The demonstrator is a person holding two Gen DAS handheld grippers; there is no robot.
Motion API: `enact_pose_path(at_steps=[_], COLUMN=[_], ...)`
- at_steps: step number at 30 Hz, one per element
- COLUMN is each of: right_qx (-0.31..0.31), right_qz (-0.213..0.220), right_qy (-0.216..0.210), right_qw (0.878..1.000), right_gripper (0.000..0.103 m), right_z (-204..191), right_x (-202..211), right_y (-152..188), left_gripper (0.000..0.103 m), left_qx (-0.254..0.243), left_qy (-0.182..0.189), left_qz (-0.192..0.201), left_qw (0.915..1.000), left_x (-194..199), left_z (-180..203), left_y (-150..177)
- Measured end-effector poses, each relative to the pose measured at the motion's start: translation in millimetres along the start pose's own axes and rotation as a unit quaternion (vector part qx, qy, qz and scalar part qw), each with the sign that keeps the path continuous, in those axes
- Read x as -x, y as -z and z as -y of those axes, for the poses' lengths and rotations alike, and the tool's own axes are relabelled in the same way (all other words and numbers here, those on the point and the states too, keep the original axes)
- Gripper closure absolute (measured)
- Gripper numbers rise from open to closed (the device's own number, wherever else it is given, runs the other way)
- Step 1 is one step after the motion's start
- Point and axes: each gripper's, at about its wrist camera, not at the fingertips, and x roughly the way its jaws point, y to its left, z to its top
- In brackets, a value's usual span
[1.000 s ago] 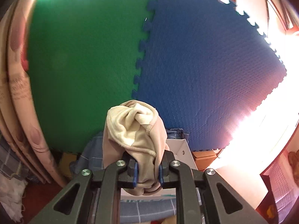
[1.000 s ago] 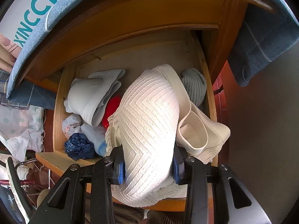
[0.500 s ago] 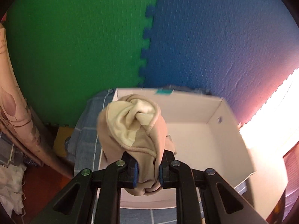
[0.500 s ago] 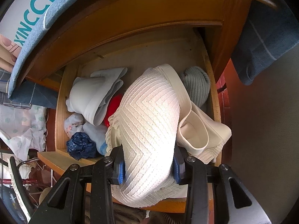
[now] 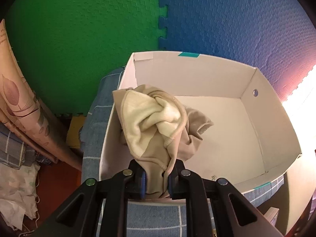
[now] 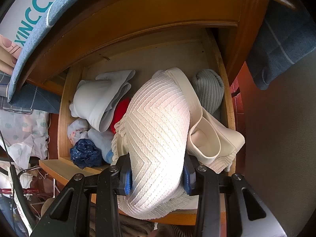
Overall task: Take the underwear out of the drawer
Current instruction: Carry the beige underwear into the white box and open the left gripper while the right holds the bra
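Note:
My left gripper (image 5: pixel 157 182) is shut on beige underwear (image 5: pixel 156 122) and holds it over the near left part of an open white cardboard box (image 5: pixel 272 138). My right gripper (image 6: pixel 157 179) is shut on white chevron-knit underwear (image 6: pixel 158 136) with a cream waistband, held above the open wooden drawer (image 6: pixel 227 106). Inside the drawer lie a white folded garment (image 6: pixel 96 102), a red piece (image 6: pixel 120 110), a grey ribbed roll (image 6: pixel 209 90), a light blue piece (image 6: pixel 98 138) and a dark blue lace piece (image 6: pixel 85 152).
The box sits on a blue checked cloth (image 5: pixel 94 130) in front of green (image 5: pixel 79 39) and blue foam mats (image 5: pixel 237 19). A patterned curtain (image 5: pixel 17 102) hangs at left. The cabinet top (image 6: pixel 138 19) overhangs the drawer, with blue cloth (image 6: pixel 280 45) draped at right.
The left gripper has tilted down and moved over the white box with the beige underwear. The right gripper has lifted slightly, still holding the white underwear.

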Motion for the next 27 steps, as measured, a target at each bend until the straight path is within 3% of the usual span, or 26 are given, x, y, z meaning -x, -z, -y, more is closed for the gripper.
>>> enact_pose_path(at_steps=[18,24,27], right_qx=[0.006,0.009,0.011], right_qz=[-0.001,-0.001,-0.002], right_qy=[0.008,0.01,0.012], right_qw=[1.0,1.0,1.0], right_gripper=[0.066,0.066,0.066], right_z=[-2.5,-3.6,-3.9], right_x=[-1.8,-2.5,-3.0], right_y=[0.2,0.2,0.2], left_gripper=[0.086,0.078,0.067], left_qx=[0.041,0.044,0.045], left_qy=[-0.014,-0.009,0.004], left_qz=[-0.015,-0.014,-0.008], left_qw=[0.9989,0.9989,0.9989], left_x=[15.8,14.5,16.3], left_z=[3.3,2.4,2.9], left_y=[11.7,10.0,9.4])
